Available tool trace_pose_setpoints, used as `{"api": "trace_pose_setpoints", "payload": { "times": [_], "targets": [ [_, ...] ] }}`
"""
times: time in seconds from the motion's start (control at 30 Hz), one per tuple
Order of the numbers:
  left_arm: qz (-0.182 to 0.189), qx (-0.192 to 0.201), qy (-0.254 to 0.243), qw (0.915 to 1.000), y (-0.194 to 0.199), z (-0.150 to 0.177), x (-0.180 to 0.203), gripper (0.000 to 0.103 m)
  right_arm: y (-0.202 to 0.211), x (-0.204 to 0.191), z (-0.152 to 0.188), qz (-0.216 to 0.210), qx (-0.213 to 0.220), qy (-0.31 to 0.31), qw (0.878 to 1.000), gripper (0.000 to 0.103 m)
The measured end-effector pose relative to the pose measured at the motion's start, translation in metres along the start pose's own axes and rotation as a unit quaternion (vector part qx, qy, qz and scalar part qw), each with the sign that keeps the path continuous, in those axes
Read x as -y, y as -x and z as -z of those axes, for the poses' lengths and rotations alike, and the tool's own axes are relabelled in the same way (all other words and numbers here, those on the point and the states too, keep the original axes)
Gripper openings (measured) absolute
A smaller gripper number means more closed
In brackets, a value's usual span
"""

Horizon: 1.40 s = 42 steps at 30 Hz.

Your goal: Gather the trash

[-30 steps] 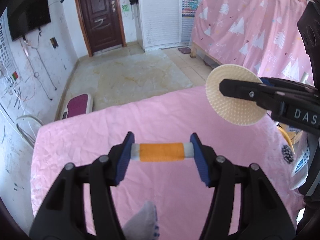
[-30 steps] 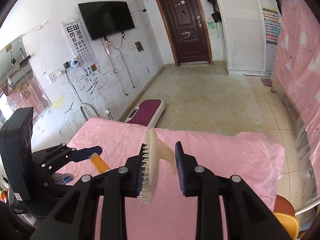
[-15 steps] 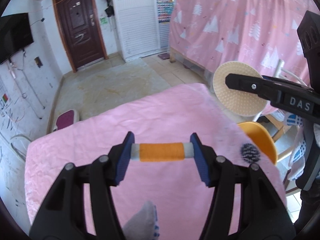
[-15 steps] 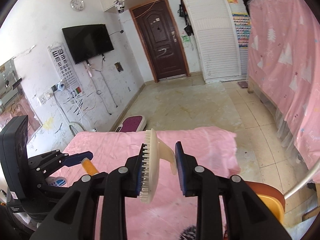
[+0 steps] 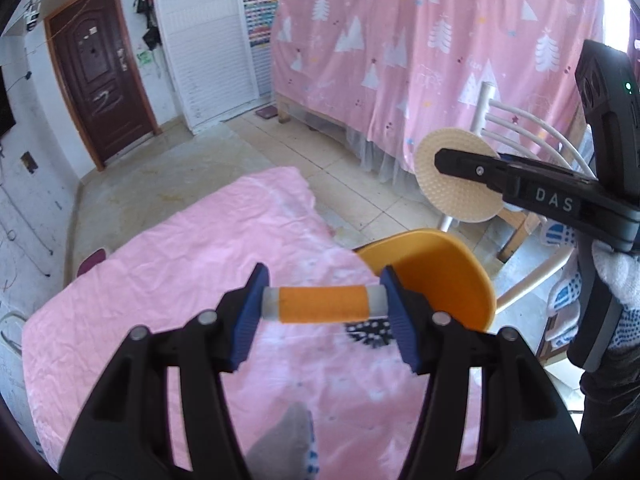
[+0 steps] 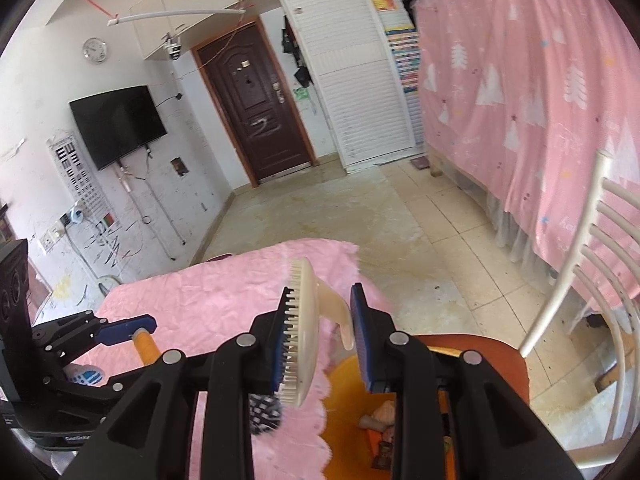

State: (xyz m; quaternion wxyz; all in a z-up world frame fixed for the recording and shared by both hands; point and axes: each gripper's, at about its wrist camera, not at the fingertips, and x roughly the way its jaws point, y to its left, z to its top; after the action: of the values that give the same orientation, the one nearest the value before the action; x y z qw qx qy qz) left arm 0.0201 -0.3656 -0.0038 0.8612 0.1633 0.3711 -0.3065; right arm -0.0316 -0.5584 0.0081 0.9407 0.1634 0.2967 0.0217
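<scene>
The left gripper (image 5: pixel 323 309) has its jaws clamped endwise on an orange-labelled tube (image 5: pixel 323 309) above the pink-covered worktop (image 5: pixel 180 272). The right gripper (image 6: pixel 320 334) grips a cream bristled brush (image 6: pixel 300 332) over the orange bin (image 6: pixel 348 432), which stands just beside the worktop's edge and holds scraps.

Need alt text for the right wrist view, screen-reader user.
The right claw grips a cream bristled brush above an orange bin at the edge of a table draped in pink cloth. At far left the left claw holds an orange-wrapped tube. Beyond are a tiled floor, dark door and pink curtain.
</scene>
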Motion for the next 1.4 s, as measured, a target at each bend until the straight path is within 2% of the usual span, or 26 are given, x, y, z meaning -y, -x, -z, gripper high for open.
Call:
{"api": "trace_pose_setpoints", "payload": {
  "times": [0.23,0.43,0.73,1.0,1.03,1.07,1.13,1.4],
  "targets": [
    [0.011,-0.010,-0.021,0.9997,-0.015,-0.007,0.036,0.056,-0.003,0.031,0.018,0.036,-0.006,-0.011,0.999,0.018],
    [0.017,-0.024,-0.028,0.9992,-0.031,-0.011,0.051,0.056,-0.012,0.047,0.032,0.035,-0.020,-0.029,0.999,0.020],
    [0.044,-0.045,-0.018,0.9979,-0.054,-0.018,0.067,0.055,-0.007,0.075,0.038,0.038,-0.006,-0.059,0.998,0.038],
    [0.071,-0.040,-0.015,0.9966,-0.057,-0.027,0.081,0.056,0.013,0.089,0.042,0.048,0.017,-0.084,0.995,0.054],
    [0.076,-0.041,-0.014,0.9962,-0.057,-0.027,0.082,0.060,0.014,0.088,0.041,0.048,0.019,-0.084,0.995,0.054],
    [0.077,-0.040,-0.013,0.9961,-0.057,-0.027,0.081,0.068,0.015,0.087,0.041,0.048,0.020,-0.084,0.995,0.056],
    [0.081,-0.038,-0.010,0.9960,-0.056,-0.028,0.081,0.074,0.017,0.084,0.042,0.047,0.021,-0.082,0.995,0.057],
    [0.079,-0.023,0.009,0.9966,-0.038,-0.023,0.060,0.074,0.017,0.060,0.037,0.037,0.029,-0.072,0.996,0.064]
  ]
}}
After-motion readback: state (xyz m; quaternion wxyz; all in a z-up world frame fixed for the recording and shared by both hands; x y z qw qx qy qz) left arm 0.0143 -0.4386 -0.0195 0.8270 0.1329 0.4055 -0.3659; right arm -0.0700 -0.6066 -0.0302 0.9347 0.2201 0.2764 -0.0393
